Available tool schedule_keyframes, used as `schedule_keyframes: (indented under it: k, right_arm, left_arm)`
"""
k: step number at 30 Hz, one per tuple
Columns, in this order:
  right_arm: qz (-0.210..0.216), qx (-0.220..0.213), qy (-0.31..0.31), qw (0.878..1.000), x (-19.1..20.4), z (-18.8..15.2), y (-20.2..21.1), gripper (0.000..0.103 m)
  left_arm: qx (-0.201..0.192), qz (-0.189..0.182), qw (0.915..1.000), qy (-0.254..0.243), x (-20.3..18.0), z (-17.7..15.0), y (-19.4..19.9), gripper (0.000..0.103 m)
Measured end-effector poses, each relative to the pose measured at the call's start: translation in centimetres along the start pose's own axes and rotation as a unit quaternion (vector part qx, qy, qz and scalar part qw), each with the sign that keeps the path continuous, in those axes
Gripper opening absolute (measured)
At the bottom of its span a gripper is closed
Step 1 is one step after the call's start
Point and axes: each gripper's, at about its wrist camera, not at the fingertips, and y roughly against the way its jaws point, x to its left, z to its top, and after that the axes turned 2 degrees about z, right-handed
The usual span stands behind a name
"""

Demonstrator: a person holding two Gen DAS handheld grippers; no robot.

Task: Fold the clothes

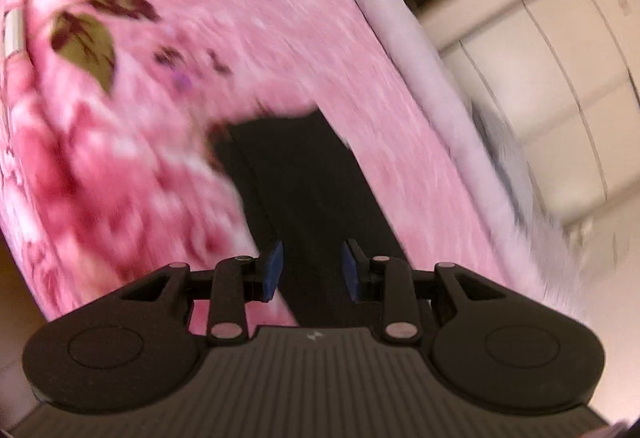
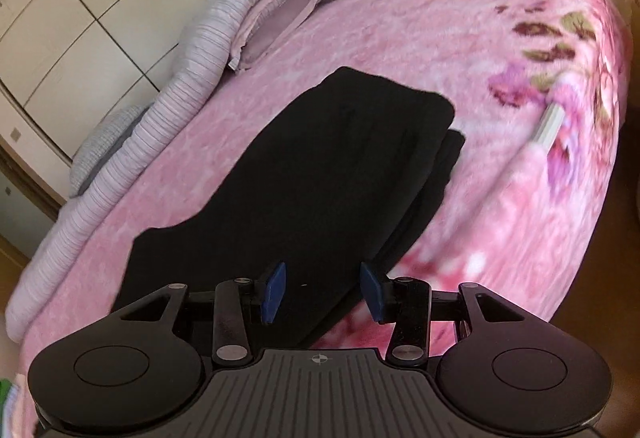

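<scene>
We see a black garment (image 2: 320, 174) lying on a pink floral blanket (image 2: 460, 38) that covers the bed; it is already doubled, with a second layer showing along its right edge in the right wrist view. In the left wrist view the same garment (image 1: 304, 174) appears as a dark strip running away from the tool.

The left gripper (image 1: 311, 270) stands with its blue pads apart and nothing pinched between them; the cloth lies beyond and beneath. The right gripper (image 2: 322, 292) is likewise released, its jaws spread over the near end of the garment without pressing it.

We judge the fabric soft, limp and light. It will sag and drape from any pinch, and its layers may slide apart, so we would take it at two corners of one end, pinching all layers together. The plush blanket likely adds friction, so lifting suits it better than dragging.

Along the far side of the bed lie a striped rolled quilt (image 2: 192, 50) and folded mauve bedding (image 2: 280, 18). A pale panelled wardrobe (image 2: 80, 18) stands behind. The left view is motion-blurred, so its finer detail cannot be read.
</scene>
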Motion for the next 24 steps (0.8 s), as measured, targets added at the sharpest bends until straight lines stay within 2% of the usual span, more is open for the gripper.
schedule_keyframes:
  k: [4,8,12,15,20,21,22,23,24]
  right_arm:
    - [0.001,0.0,-0.011,1.0,1.2,0.2,0.0,0.045]
    - [-0.002,-0.001,0.001,1.0,2.6,0.7,-1.5,0.046]
    - [-0.004,0.001,0.01,1.0,3.8,0.5,-2.4,0.046]
    - [-0.006,0.006,0.015,1.0,4.4,0.2,-2.9,0.046]
    - [-0.012,0.013,0.02,1.0,4.8,-0.3,-3.5,0.045]
    - [-0.012,0.014,0.021,1.0,4.9,-0.4,-3.5,0.046]
    - [-0.013,0.015,0.022,1.0,4.9,-0.4,-3.6,0.046]
    - [-0.013,0.015,0.022,1.0,5.0,-0.5,-3.7,0.046]
    - [-0.013,0.015,0.023,1.0,5.0,-0.5,-3.7,0.045]
  left_arm:
    - [-0.012,0.006,0.9989,0.045,1.4,2.5,-1.5,0.028]
    - [-0.005,-0.002,0.9964,0.085,2.7,3.2,-2.8,0.028]
    - [-0.008,-0.006,0.9966,0.081,2.8,3.6,-3.8,0.028]
    - [-0.01,-0.024,0.9964,0.08,2.8,3.8,-3.6,0.028]
    - [-0.006,-0.024,0.9975,0.065,2.7,3.8,-4.0,0.027]
    - [-0.004,-0.021,0.9977,0.064,2.7,3.8,-4.2,0.026]
    - [-0.001,-0.024,0.9974,0.069,3.0,3.7,-4.4,0.012]
    - [0.0,-0.027,0.9969,0.073,3.2,3.6,-4.4,0.004]
    - [-0.007,-0.031,0.9966,0.075,3.3,3.4,-3.8,0.004]
